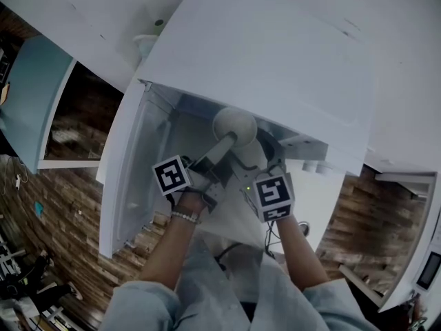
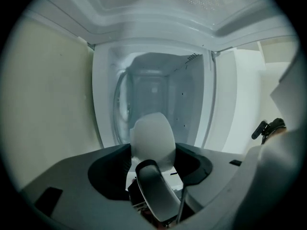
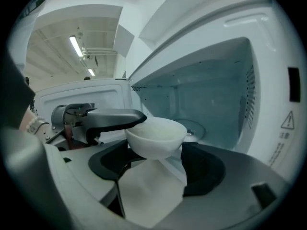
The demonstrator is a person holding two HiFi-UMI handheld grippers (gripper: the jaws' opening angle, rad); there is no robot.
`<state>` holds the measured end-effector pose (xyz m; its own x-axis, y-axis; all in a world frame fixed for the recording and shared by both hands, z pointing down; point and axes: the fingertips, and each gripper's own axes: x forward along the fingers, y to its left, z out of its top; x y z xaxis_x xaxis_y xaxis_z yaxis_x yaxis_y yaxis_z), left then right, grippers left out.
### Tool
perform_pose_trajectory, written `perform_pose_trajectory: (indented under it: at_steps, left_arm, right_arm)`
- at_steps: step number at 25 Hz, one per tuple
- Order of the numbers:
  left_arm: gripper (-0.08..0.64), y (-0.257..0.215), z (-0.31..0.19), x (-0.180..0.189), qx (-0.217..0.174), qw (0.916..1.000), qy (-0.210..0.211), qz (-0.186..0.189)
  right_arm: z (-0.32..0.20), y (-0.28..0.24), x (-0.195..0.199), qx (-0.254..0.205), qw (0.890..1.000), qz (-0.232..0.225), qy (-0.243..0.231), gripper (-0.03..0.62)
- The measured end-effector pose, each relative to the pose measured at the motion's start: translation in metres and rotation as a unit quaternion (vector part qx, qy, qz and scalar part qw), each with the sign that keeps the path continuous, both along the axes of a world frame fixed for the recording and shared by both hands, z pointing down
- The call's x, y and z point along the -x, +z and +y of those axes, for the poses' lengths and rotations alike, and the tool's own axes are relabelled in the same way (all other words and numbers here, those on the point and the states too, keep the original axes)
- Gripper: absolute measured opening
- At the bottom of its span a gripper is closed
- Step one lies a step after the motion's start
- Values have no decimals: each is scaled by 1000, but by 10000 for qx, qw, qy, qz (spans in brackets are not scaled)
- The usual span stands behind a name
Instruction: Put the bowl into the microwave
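Observation:
A white bowl (image 1: 234,125) hangs level at the mouth of the open white microwave (image 1: 275,54). My left gripper (image 1: 224,147) is shut on the bowl's near rim, with one finger over the rim and the other under it. In the left gripper view the bowl (image 2: 153,140) stands edge-on before the empty cavity (image 2: 158,90). My right gripper (image 1: 269,161) is open just right of the bowl. In its own view the bowl (image 3: 156,135) floats beyond its spread jaws, apart from them, with the glass turntable (image 3: 194,127) behind.
The microwave door (image 1: 131,178) swings out to the left, close beside my left arm. A teal cabinet (image 1: 34,95) stands at far left above a wood-plank floor (image 1: 62,219). Another white appliance (image 1: 427,267) sits at the lower right edge.

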<state>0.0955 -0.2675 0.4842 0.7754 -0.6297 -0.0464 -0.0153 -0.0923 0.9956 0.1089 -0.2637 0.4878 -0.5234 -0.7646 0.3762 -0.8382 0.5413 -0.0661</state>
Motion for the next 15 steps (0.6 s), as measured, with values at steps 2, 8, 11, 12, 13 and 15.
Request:
perform_pose_trajectory:
  at_steps: [2, 8, 11, 12, 13, 15]
  left_arm:
    - [258, 2, -5, 0, -22, 10000, -8, -47]
    - [259, 10, -20, 0, 39, 9999, -41, -95]
    - [261, 15, -23, 0, 139, 9998, -57, -87]
    - [262, 16, -25, 0, 156, 9998, -65, -95]
    - [262, 17, -26, 0, 166, 9998, -71, -115]
    - [261, 21, -26, 0, 189, 9996, -50, -182]
  right_arm:
    - [-5, 1, -1, -5, 10000, -1, 55, 362]
    - [-19, 10, 0, 189, 9997, -34, 180, 360]
    - [-21, 18, -2, 372, 9989, 117, 251, 359]
    - [-22, 21, -2, 412, 9987, 139, 275, 359]
    - [-23, 22, -2, 441, 9985, 140, 289, 359]
    - [-24, 25, -2, 500, 9982, 146, 279, 359]
